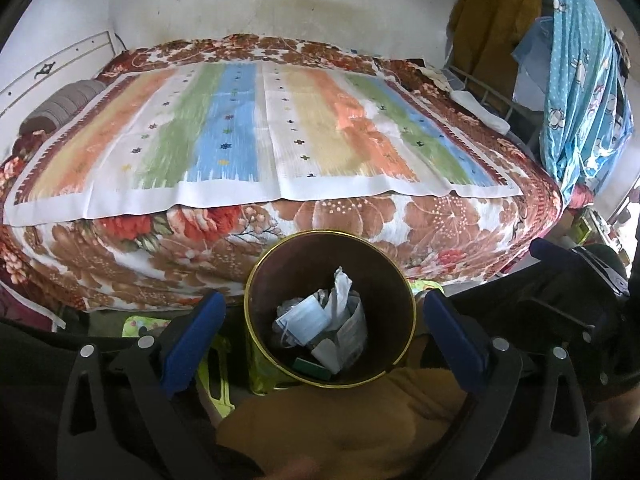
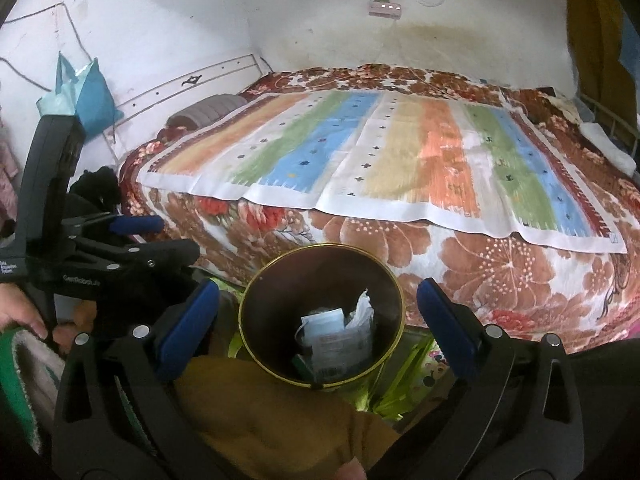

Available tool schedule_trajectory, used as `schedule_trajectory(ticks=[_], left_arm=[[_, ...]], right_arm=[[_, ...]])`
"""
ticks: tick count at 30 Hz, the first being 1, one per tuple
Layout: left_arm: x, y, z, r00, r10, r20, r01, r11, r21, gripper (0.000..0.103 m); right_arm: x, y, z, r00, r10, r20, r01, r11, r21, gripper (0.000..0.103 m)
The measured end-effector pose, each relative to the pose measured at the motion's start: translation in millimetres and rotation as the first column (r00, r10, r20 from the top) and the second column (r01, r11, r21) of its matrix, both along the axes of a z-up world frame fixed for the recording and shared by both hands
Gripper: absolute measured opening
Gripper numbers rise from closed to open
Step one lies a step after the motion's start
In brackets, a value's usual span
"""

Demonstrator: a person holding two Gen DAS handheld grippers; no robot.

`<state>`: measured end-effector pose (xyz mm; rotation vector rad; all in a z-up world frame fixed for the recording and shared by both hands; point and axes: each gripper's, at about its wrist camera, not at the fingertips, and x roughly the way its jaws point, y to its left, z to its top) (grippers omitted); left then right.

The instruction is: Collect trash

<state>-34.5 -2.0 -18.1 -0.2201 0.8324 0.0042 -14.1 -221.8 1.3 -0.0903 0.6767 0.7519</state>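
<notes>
Bedroom wall and bed [image 1: 280,240] filled the background, striped sheet [image 1: 260,136] bare of litter. Left gripper [image 1: 324,336] stood wide, empty, straddling the bin [image 1: 256,280]. Trash [image 1: 324,328], mask and wrappers, sat at its bottom. Right gripper [image 2: 318,324] likewise wide, nothing held. Likely next: scan the floor for leftovers, keep pads clear of the rim.

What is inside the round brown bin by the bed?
The bin holds trash: a pale blue face mask, crumpled white paper and a printed packet. A dark green piece lies at the bottom. Anything beneath this pile is covered.
</notes>
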Motion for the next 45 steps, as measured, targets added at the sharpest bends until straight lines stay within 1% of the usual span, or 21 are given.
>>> schedule_trajectory(ticks=[8, 11, 16, 30, 45], left_arm=[[0, -2, -2, 1.0, -0.003, -0.001, 0.003, 1.0, 0.002, 0.097], [0, -1, -2, 1.0, -0.001, -0.003, 0.001, 1.0, -0.007, 0.097], [-1, -6, -2, 1.0, -0.01, -0.002, 0.01, 1.0, 0.005, 0.097], [-2, -8, -4, 1.0, -0.01, -0.006, 0.01, 1.0, 0.005, 0.097], [-3, -9, -5, 1.0, -0.011, -0.006, 0.011, 1.0, 0.0, 0.097]], right_arm=[[-2, 6, -1, 1.0, 0.028, -0.003, -0.028, 1.0, -0.001, 0.094], [-1, 5, -1, 1.0, 0.029, -0.012, -0.028, 1.0, 0.006, 0.094], [-1, 6, -1, 0.999, 0.035, -0.014, -0.035, 0.999, 0.011, 0.094], [0, 7, -4, 0.997, 0.054, -0.049, -0.052, 0.998, 0.038, 0.094], [0, 8, -4, 0.997, 0.055, -0.056, -0.052, 0.997, 0.052, 0.094]])
